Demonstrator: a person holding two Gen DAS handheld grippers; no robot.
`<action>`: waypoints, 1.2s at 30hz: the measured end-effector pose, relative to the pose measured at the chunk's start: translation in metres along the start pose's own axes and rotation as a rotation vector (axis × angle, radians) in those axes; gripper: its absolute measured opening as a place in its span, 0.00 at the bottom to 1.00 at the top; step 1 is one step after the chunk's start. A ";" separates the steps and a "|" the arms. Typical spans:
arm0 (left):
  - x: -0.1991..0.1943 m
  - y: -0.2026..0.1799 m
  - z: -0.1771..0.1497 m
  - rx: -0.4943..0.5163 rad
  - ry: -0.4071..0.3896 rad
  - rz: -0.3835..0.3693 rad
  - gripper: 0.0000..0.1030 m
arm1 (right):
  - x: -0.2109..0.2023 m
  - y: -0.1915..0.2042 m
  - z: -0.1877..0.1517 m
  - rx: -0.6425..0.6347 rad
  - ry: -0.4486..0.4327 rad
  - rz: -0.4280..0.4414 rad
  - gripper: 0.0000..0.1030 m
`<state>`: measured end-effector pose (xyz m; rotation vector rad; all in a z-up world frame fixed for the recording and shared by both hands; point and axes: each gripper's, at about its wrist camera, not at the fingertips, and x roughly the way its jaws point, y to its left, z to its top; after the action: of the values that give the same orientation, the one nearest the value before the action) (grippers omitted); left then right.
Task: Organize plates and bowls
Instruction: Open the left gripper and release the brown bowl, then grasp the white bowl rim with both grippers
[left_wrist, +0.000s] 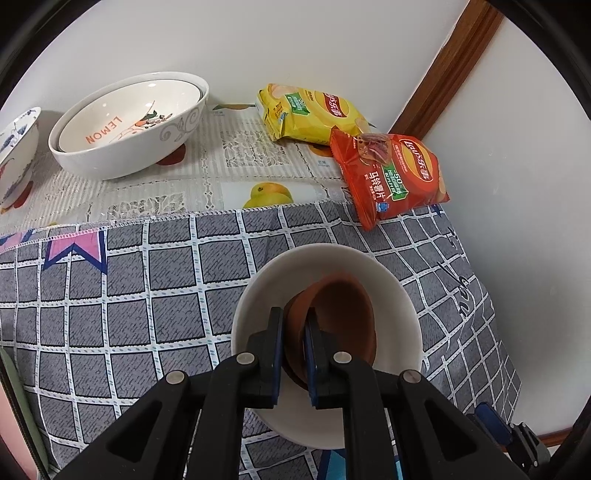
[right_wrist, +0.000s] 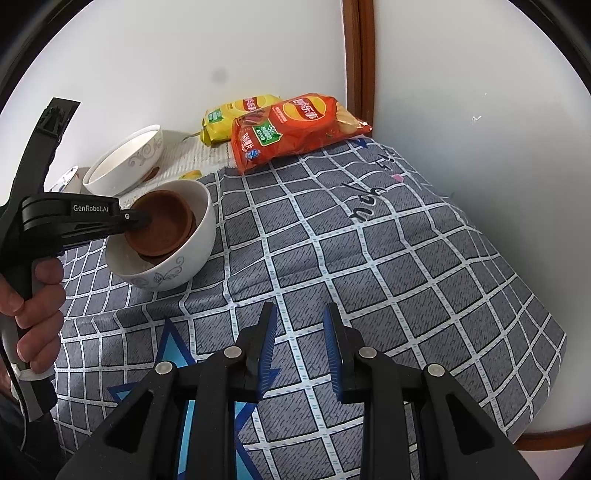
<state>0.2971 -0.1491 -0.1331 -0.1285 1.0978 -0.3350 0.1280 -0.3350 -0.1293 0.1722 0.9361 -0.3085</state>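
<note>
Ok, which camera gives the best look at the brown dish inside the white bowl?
The right wrist view: it shows the brown dish whole from the side, tilted inside the white bowl, with the left tool clamped on its rim. In the left wrist view the dish is close, but the tool's fingers hide its near edge.

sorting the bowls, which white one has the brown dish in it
The white bowl on the grey checked cloth, where the left tongs grip the brown dish.
</note>
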 end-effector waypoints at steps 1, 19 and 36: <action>0.001 0.000 0.000 0.004 0.004 0.001 0.10 | 0.000 0.001 -0.001 0.000 0.002 0.000 0.25; -0.040 -0.006 0.004 0.123 -0.076 0.094 0.26 | 0.001 0.015 0.029 0.003 -0.023 0.100 0.25; -0.011 0.016 -0.001 0.099 0.029 0.145 0.28 | 0.057 0.047 0.081 -0.036 0.066 0.115 0.35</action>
<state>0.2948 -0.1308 -0.1289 0.0438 1.1107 -0.2613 0.2373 -0.3234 -0.1281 0.2032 0.9919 -0.1801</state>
